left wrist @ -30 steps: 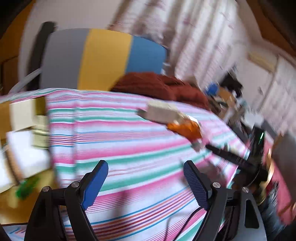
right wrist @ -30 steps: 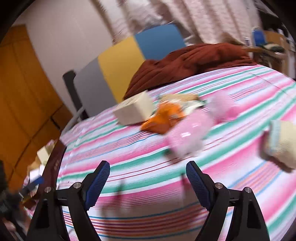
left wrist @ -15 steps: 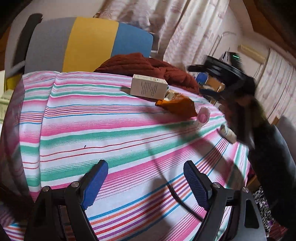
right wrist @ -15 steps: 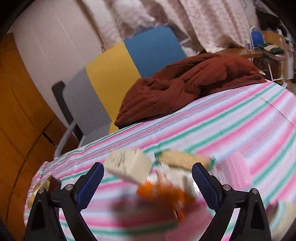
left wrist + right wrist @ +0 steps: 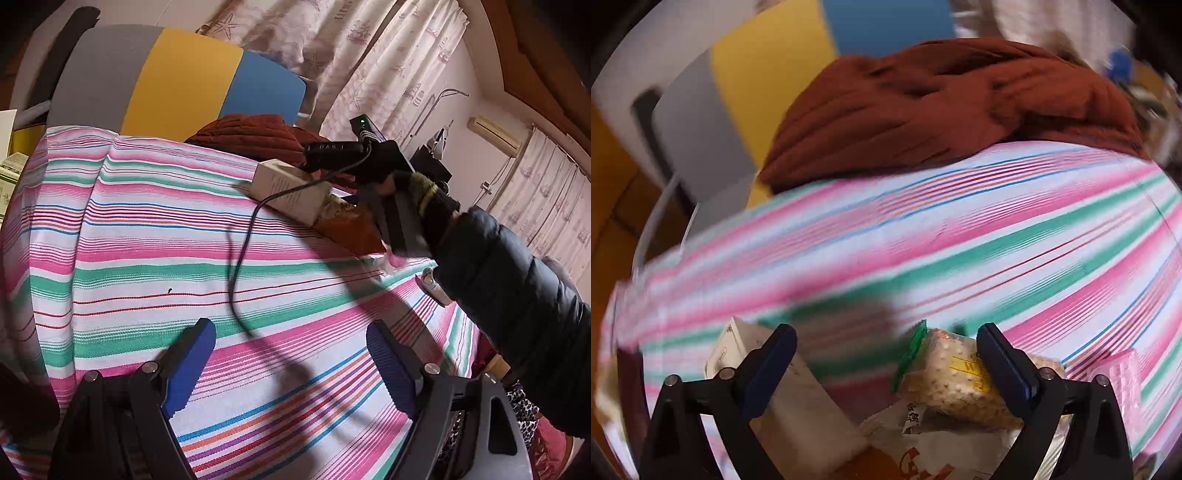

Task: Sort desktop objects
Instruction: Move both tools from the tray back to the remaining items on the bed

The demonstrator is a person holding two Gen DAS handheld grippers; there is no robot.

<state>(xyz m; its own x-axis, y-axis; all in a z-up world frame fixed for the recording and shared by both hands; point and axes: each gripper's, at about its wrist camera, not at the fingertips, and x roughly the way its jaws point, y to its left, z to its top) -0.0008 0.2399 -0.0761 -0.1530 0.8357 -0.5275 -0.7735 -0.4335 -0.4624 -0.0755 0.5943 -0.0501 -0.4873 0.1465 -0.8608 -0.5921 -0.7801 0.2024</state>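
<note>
Blue-padded left gripper spread wide, empty, over bare striped cloth, plenty of room. Right gripper also spread, empty, above cracker pack, long axis running left-right, beside white box. Brown blanket at far edge.

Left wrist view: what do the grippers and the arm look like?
Left gripper: black frame, ribbed blue pads, silver screws. Right gripper: black body, green light, trailing black cable. The arm wears a puffy black jacket sleeve over an olive knit cuff.

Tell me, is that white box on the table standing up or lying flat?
Lying flat: the white box rests on a long side on the striped cloth.
</note>
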